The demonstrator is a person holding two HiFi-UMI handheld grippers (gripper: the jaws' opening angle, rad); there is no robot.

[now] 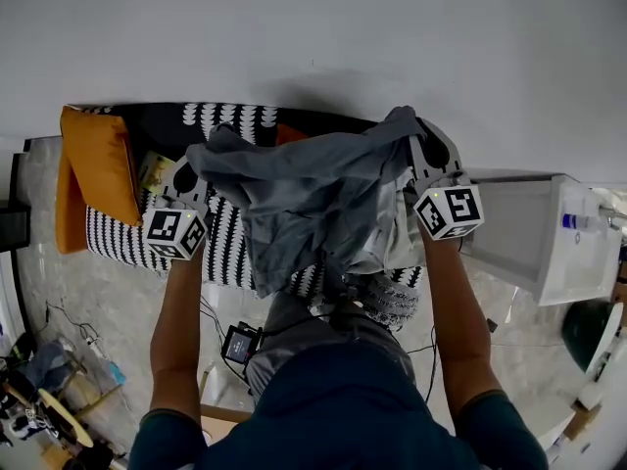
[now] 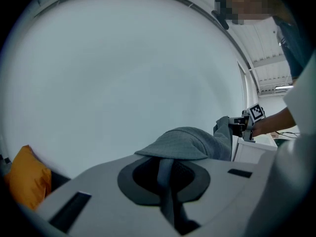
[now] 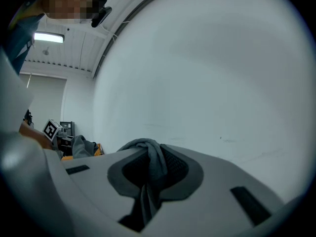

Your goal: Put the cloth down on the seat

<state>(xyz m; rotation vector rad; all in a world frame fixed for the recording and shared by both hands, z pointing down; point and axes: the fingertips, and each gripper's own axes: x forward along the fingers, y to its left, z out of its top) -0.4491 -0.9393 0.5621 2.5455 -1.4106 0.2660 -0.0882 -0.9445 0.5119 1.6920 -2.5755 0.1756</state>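
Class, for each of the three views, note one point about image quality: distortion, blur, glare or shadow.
Head view: even light, with a soft shadow on the wall above the cloth. Left gripper view: a fisheye circle with black corners, where the wall's top edge bows into an arc. Right gripper view: the same bowed fisheye, and a ceiling lamp glows bright at upper left.

Quick count: one grey cloth [image 1: 313, 194], one patterned seat [image 1: 227, 258], one orange cushion [image 1: 98, 164] that I can clearly make out, and one white cabinet [image 1: 529, 248]. Grippers come to two, the left hand-held gripper [image 1: 189, 179] and the right hand-held gripper [image 1: 423, 145].
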